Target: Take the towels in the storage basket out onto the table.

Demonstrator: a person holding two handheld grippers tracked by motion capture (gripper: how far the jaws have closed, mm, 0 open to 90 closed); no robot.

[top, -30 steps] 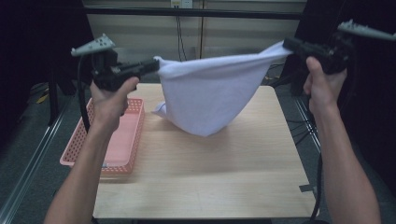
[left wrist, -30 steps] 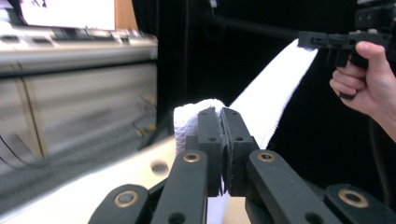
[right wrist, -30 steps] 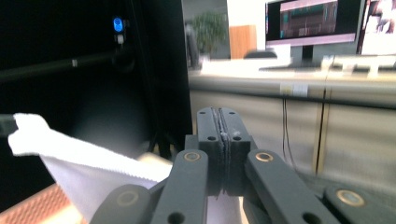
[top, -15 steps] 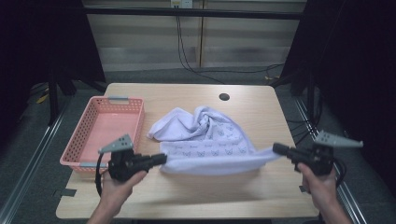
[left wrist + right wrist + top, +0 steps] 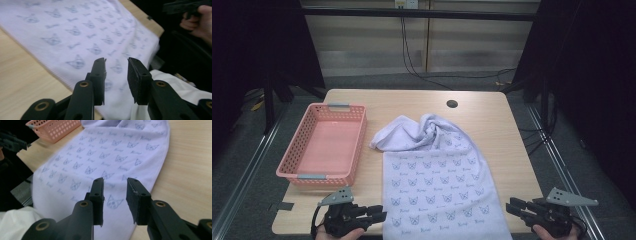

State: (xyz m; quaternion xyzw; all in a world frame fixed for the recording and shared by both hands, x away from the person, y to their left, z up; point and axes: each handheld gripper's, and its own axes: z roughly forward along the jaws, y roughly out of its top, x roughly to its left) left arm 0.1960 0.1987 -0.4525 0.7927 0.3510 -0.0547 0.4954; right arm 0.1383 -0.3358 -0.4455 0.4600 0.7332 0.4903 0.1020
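A pale lilac cloth [image 5: 439, 185] with a cat-face print lies on the wooden table [image 5: 412, 102]. Its near half is spread flat to the front edge and its far end is bunched up. My left gripper [image 5: 381, 216] sits just off the cloth's near left corner, and my right gripper [image 5: 511, 205] just off the near right corner. Both sets of jaws have just been opening and nothing is between them. In the left gripper view the left gripper [image 5: 116, 61] stands open over the cloth [image 5: 82, 37]. In the right gripper view the right gripper [image 5: 115, 180] stands open above the cloth [image 5: 107, 152].
A pink perforated basket [image 5: 322, 145] stands empty on the table's left side. A small round hole [image 5: 452, 104] is near the far edge. Bare wood lies to the right of the cloth. Dark floor and metal rails surround the table.
The cloth, held up stretched between both grippers, came down onto the table. Both grippers moved down and toward the near edge, then let go of its corners and opened.
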